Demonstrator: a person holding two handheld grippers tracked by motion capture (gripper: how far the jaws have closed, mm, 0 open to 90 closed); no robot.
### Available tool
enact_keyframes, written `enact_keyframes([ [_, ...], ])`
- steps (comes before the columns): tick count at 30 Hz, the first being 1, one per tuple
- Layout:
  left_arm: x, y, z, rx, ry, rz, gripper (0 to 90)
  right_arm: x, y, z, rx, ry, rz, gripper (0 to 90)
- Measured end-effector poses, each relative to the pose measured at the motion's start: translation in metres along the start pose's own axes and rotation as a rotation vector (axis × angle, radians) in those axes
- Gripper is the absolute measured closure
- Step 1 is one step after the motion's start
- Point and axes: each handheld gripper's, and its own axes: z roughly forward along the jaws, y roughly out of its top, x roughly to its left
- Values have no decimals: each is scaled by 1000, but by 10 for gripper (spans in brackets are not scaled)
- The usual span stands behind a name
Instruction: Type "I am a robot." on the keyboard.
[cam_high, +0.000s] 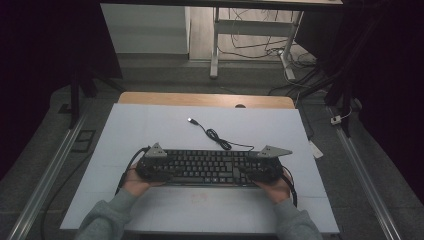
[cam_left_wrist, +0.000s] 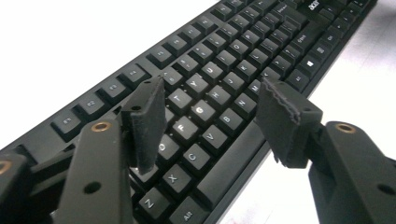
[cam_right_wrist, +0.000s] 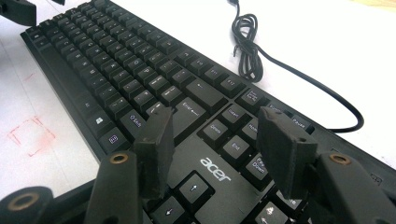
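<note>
A black Acer keyboard (cam_high: 207, 167) lies across the white mat, and its cable (cam_high: 216, 135) runs back to a USB plug (cam_high: 191, 120). My left gripper (cam_high: 167, 172) hovers over the keyboard's left end, held by the person's left hand. In the left gripper view its jaws (cam_left_wrist: 214, 88) stand open above the letter keys (cam_left_wrist: 201, 112), nothing between them. My right gripper (cam_high: 247, 172) is over the right end. In the right gripper view it (cam_right_wrist: 215, 116) is open above the arrow-key block and Acer logo (cam_right_wrist: 215, 169), not touching the keyboard (cam_right_wrist: 116, 60). The coiled cable (cam_right_wrist: 247, 42) lies beyond.
The white mat (cam_high: 150, 125) covers a wooden table (cam_high: 200, 98). A faint red square mark (cam_high: 199, 196) sits on the mat in front of the keyboard, also in the right gripper view (cam_right_wrist: 30, 135). Desk legs (cam_high: 215, 45) and loose cables stand on the floor behind.
</note>
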Motion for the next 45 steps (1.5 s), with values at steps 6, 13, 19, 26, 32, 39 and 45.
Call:
enact_keyframes([
  [6, 6, 0, -4, -7, 15, -20, 378, 0, 0, 0, -2, -2, 3, 469],
  [13, 12, -1, -6, -6, 28, -44, 353, 0, 0, 0, -2, 2, 3, 470],
  [19, 17, -2, -9, -9, 39, -54, 349, 0, 0, 0, 4, 0, 0, 470],
  [26, 23, -3, -12, -8, 54, -79, 340, 0, 0, 0, 6, -5, -1, 469],
  [32, 29, -5, -13, 1, 71, -99, 318, -1, 0, 0, 8, -5, -1, 469],
  [39, 37, -7, -16, 13, 100, -118, 325, -1, 0, 0, 9, -6, -2, 469],
  [45, 43, -11, -16, 35, 107, -121, 369, -1, 0, 1, 12, -9, -3, 469],
])
